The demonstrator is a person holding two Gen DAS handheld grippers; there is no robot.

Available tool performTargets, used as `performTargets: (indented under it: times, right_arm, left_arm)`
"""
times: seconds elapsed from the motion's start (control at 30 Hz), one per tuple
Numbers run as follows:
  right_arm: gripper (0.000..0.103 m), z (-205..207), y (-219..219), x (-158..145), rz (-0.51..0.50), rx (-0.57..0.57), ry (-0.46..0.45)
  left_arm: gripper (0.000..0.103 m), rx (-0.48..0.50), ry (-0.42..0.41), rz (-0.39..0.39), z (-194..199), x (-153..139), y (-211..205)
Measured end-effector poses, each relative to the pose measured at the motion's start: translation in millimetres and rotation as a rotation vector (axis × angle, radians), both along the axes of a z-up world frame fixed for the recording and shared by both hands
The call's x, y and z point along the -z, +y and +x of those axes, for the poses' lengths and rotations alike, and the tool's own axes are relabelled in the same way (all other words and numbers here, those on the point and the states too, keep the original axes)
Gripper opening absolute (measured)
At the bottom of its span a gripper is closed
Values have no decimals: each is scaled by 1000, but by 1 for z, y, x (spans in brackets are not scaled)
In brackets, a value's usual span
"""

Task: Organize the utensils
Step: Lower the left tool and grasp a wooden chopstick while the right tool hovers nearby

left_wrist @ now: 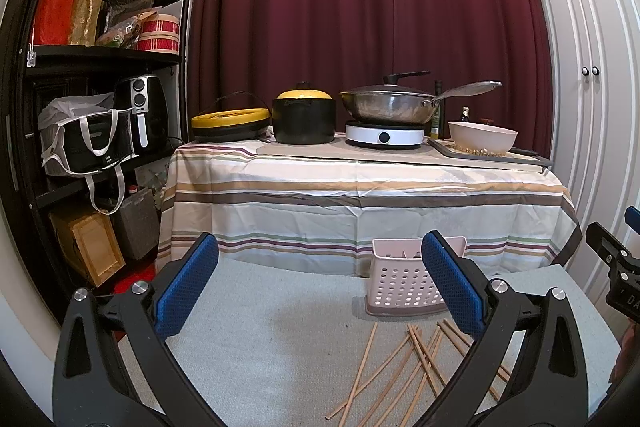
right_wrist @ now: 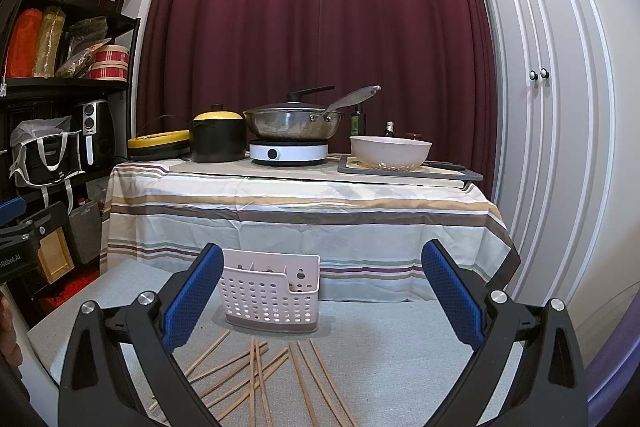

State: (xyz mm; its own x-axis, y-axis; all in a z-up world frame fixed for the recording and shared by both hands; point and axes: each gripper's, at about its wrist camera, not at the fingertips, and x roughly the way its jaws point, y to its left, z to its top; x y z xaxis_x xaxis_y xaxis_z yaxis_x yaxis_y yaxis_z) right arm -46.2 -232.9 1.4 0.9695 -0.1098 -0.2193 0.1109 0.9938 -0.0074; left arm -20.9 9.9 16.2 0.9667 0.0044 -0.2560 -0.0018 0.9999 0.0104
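Observation:
Several wooden chopsticks [left_wrist: 404, 371] [right_wrist: 256, 375] lie scattered and crossed on a grey mat, in front of a pale pink perforated utensil basket [left_wrist: 400, 283] [right_wrist: 270, 293] that stands upright. My left gripper [left_wrist: 320, 287] hovers open above the mat, left of the chopsticks, with nothing between its blue pads. My right gripper [right_wrist: 322, 293] also stands open and holds nothing, above the chopsticks, with the basket just beyond its left finger. Each gripper shows at the edge of the other's view.
Behind the mat stands a table with a striped cloth [left_wrist: 360, 195], carrying a black pot with yellow lid [left_wrist: 304, 119], a wok on a white hob [left_wrist: 384, 137] and a bowl [left_wrist: 482, 137]. A black shelf unit [left_wrist: 100, 107] fills the left; white cupboard doors [right_wrist: 540, 107] the right.

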Motion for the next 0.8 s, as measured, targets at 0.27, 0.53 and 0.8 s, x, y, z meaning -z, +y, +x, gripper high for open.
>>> performTargets:
  times: [0.27, 0.53, 0.8]
  right_arm:
    - [97, 7, -3, 8, -2, -14, 14]
    - [97, 22, -22, 56, 36, -24, 78]
    - [97, 35, -47, 122, 88, -6, 184]
  left_arm:
    - [99, 0, 32, -3, 11, 13, 2]
    - [99, 9, 146, 32, 43, 72, 4]
    - [99, 48, 318, 40, 61, 158, 9]
